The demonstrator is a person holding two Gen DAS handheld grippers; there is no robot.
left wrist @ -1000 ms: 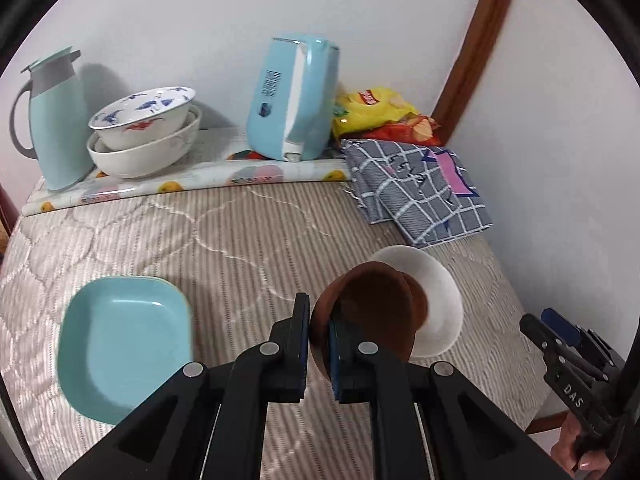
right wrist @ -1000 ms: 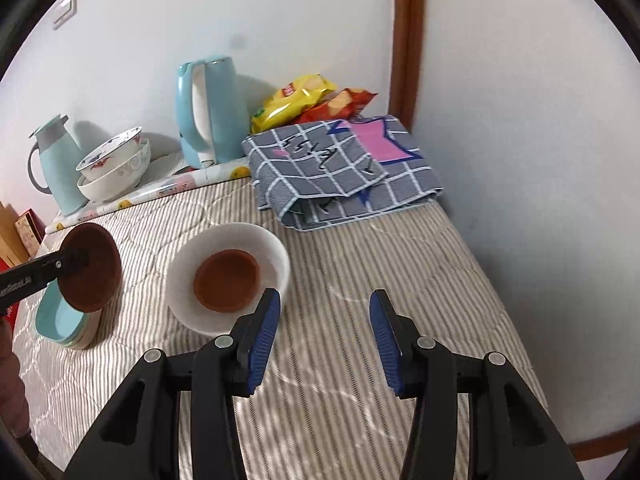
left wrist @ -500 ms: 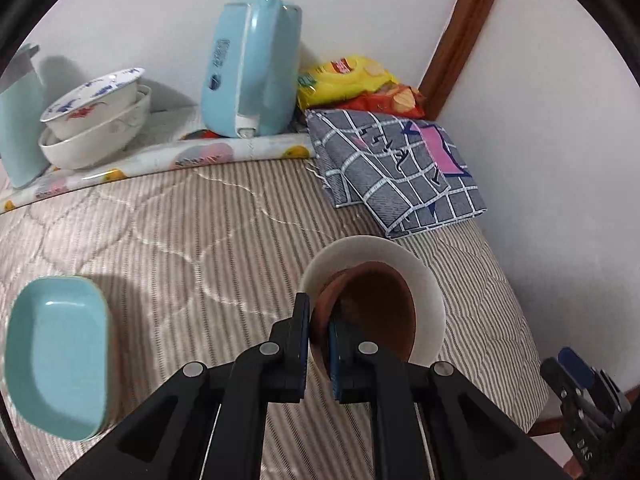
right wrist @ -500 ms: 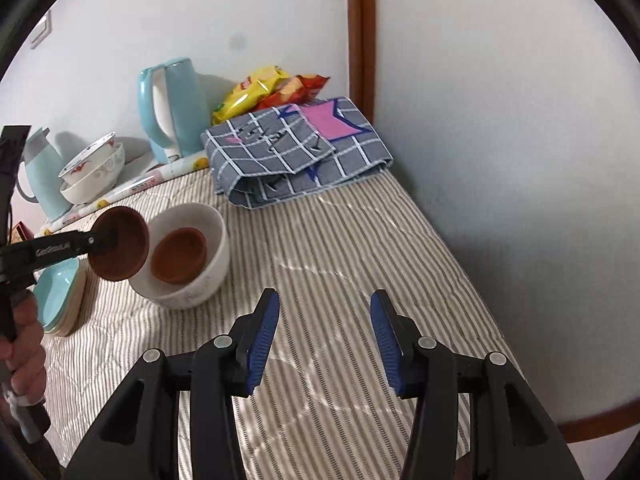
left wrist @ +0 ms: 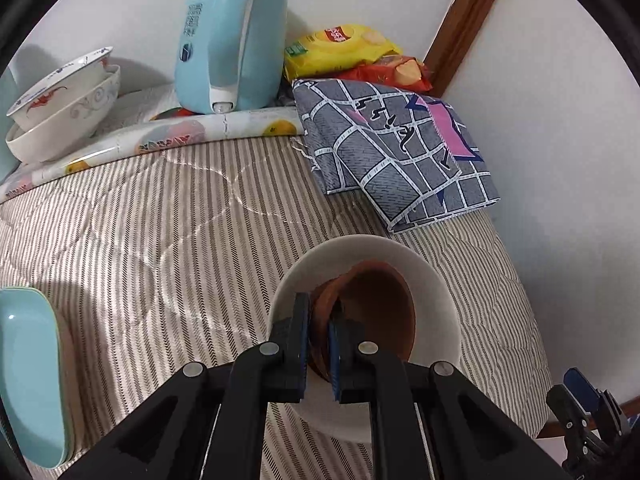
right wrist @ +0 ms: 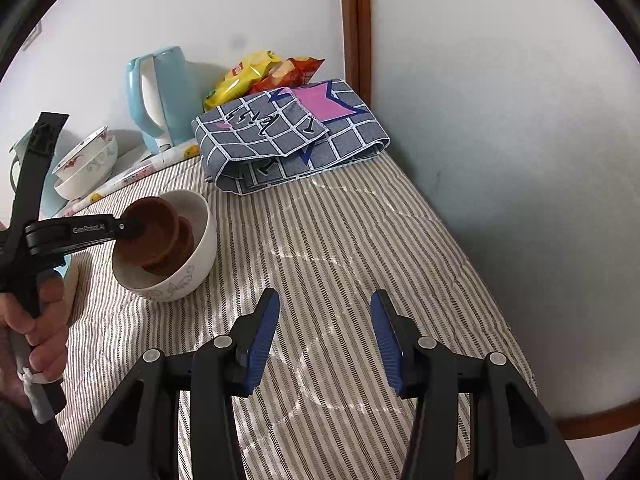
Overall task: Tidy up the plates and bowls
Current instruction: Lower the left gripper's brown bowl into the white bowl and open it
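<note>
striped quilted bed (right wrist: 360, 248): white bowl (right wrist: 200, 240), folded checked cloth (right wrist: 296, 140), teal plate (left wrist: 28, 380).

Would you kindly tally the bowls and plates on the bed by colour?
White bowls: 3 – two stacked beside the kettle, one on the quilt.
Brown bowls: 2 – one in the left tool, one lying in that white bowl.
Teal plates: 1 stack, count unclear.
Total: 5 bowls plus the stack.

Blue kettle (left wrist: 230, 36) stands at the back by the wall, on a fruit-print mat (left wrist: 168, 136). Yellow chip bag (left wrist: 340, 50) & red chip bag (left wrist: 396, 74) lie in the corner. Grey check cloth w/ pink star (right wrist: 292, 136) lies folded on the striped quilt (right wrist: 360, 264), touching the bags.
</note>
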